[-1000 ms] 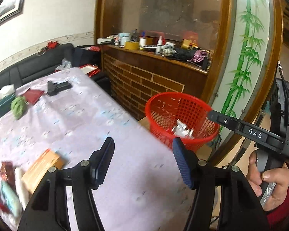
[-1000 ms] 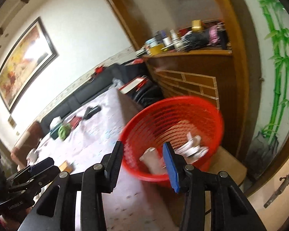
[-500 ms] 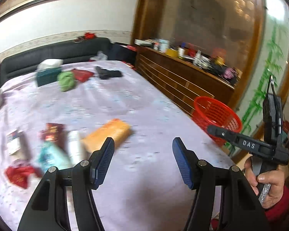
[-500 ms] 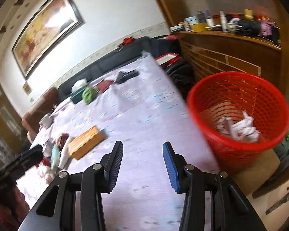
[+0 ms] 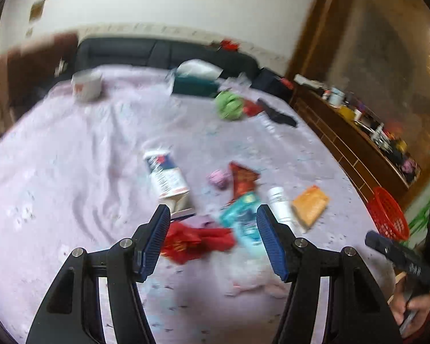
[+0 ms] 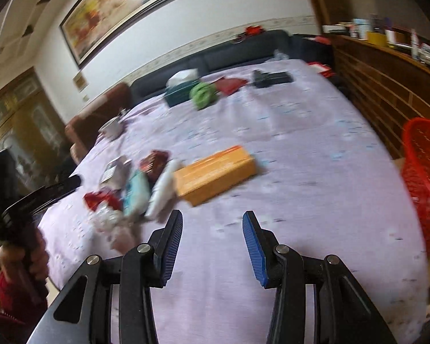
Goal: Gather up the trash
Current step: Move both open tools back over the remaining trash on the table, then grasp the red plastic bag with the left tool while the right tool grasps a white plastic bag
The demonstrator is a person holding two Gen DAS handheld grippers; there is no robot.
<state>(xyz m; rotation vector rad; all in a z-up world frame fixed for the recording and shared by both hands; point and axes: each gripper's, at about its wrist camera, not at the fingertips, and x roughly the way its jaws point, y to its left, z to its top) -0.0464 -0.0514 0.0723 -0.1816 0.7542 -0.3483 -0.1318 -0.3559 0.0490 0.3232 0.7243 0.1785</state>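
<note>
My left gripper [image 5: 210, 229] is open and empty above a heap of trash on the lilac tablecloth [image 5: 71, 177]: a crumpled red wrapper [image 5: 197, 239], a teal packet [image 5: 242, 218], a white tube [image 5: 279, 205], an orange box [image 5: 311, 205] and a white carton [image 5: 166, 173]. My right gripper [image 6: 212, 238] is open and empty over bare cloth, with the orange box [image 6: 216, 173] ahead and the trash heap [image 6: 129, 192] to its left. The red mesh basket [image 6: 424, 177] stands off the table's right edge, with white paper inside.
At the far end lie a green cloth ball [image 5: 229, 106], a teal tissue box [image 5: 196, 84], a black object [image 5: 278, 113] and a white cup [image 5: 86, 84]. A dark sofa [image 6: 215, 54] runs behind. A cluttered wooden counter [image 6: 387, 66] lines the right side.
Both grippers swung left, away from the red basket and toward the trash heap. The left one now hangs over the red wrapper and teal packet. Both stayed open.
</note>
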